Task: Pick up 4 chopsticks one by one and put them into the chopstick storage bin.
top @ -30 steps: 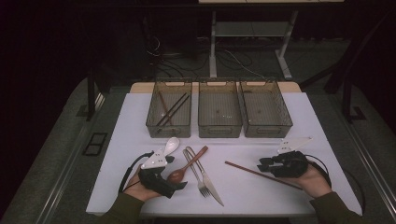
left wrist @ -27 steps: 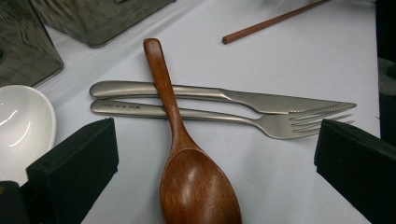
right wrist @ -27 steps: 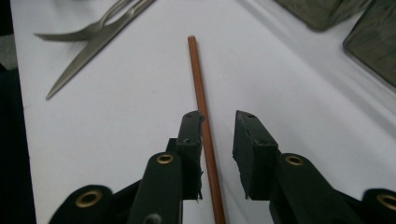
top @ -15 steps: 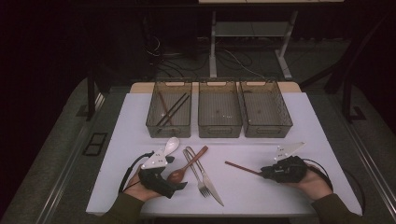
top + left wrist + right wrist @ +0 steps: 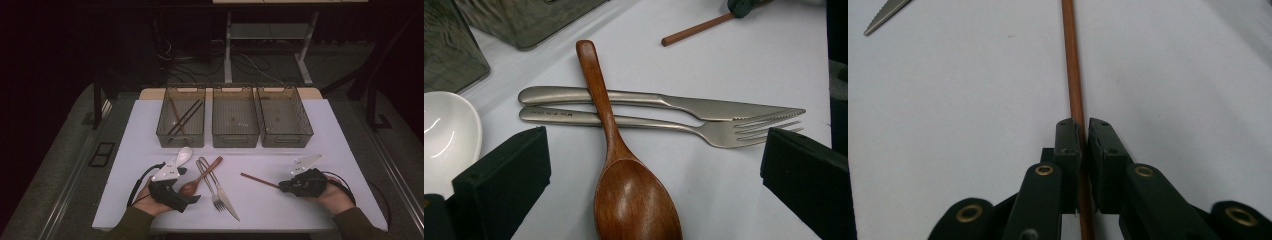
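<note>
A white table (image 5: 310, 130) fills the middle of the high view, with dark floor around it. Along its far edge three grey mesh baskets stand side by side: the left basket (image 5: 165, 131) holds a few dark chopsticks (image 5: 182, 119) lying slantwise, the middle basket (image 5: 235, 137) and the right basket (image 5: 285, 139) stand just to its right, each touching its neighbour.

At the near right of the table the right gripper (image 5: 286, 186) lies low on the surface, held in a hand (image 5: 334, 195) that comes in from the near edge. Its jaws have just been closing and now clench a brown chopstick (image 5: 257, 180), which lies flat on the table and runs from the jaws toward the left and slightly far. In the right gripper view the two pads (image 5: 1068, 145) press on the stick from both sides, and the chopstick (image 5: 1073, 70) reaches straight ahead over the white top.

At the near left the left gripper (image 5: 192, 199) rests on the table with its jaws released and spread wide. In the left gripper view the two black jaws stand well apart, with the bowl of a wooden spoon (image 5: 624, 190) between them, touching neither. The spoon's handle lies across a steel knife (image 5: 659, 102) and a steel fork (image 5: 664, 127), which lie side by side, close together. A white ceramic spoon (image 5: 182, 156) lies just left of them, near the left gripper.
</note>
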The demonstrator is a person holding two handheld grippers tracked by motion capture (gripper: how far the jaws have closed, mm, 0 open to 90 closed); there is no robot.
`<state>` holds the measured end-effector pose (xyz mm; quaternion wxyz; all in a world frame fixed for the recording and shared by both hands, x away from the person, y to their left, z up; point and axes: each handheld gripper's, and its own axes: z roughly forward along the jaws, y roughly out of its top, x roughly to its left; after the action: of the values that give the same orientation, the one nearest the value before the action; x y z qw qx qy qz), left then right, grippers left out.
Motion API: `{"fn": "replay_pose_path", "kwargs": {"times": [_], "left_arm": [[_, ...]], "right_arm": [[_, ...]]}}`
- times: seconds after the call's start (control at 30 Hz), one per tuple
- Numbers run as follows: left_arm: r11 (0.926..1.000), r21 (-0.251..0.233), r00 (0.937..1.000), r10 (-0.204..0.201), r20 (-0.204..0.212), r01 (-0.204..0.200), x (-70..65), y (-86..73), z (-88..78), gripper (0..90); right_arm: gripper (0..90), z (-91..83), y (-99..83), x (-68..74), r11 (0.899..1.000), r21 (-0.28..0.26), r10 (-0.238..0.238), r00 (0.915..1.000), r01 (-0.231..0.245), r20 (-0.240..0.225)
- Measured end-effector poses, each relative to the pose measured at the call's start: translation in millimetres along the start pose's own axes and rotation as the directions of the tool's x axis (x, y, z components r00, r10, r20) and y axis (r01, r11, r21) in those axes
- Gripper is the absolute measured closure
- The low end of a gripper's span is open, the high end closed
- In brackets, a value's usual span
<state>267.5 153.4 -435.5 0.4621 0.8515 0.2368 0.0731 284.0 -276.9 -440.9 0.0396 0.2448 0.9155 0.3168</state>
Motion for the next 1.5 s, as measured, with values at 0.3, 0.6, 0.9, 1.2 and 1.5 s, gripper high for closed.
{"fn": "replay_pose_path", "kwargs": {"times": [0.3,0.6,0.9,1.2,1.5], "left_arm": [[1.0,0.0,1.0,0.0,0.001,0.0,-0.1,0.3,-0.3,0.0],[1.0,-0.004,1.0,0.0,-0.001,0.0,-0.5,0.2,0.0,0.0],[1.0,0.0,1.0,0.001,-0.002,-0.001,-0.4,0.2,0.2,0.0],[1.0,0.002,1.0,0.004,-0.002,-0.004,-0.2,0.2,0.2,0.0],[1.0,0.001,1.0,0.003,-0.001,-0.003,-0.3,0.0,0.5,0.0]], "right_arm": [[84.9,-0.2,0.2,-5.8,1.0,-0.004,0.024,0.9992,-0.024,-0.033],[84.9,-6.4,2.5,-6.9,0.999,-0.033,0.038,0.9989,-0.039,-0.028],[85.0,-11.2,4.0,-7.9,0.997,-0.06,0.047,0.9981,-0.05,-0.04],[84.9,-20.1,7.1,-8.9,0.991,-0.121,0.058,0.9973,-0.063,-0.044],[84.9,-23.4,15.4,-7.7,0.985,-0.157,0.061,0.9974,-0.066,-0.039]]}}
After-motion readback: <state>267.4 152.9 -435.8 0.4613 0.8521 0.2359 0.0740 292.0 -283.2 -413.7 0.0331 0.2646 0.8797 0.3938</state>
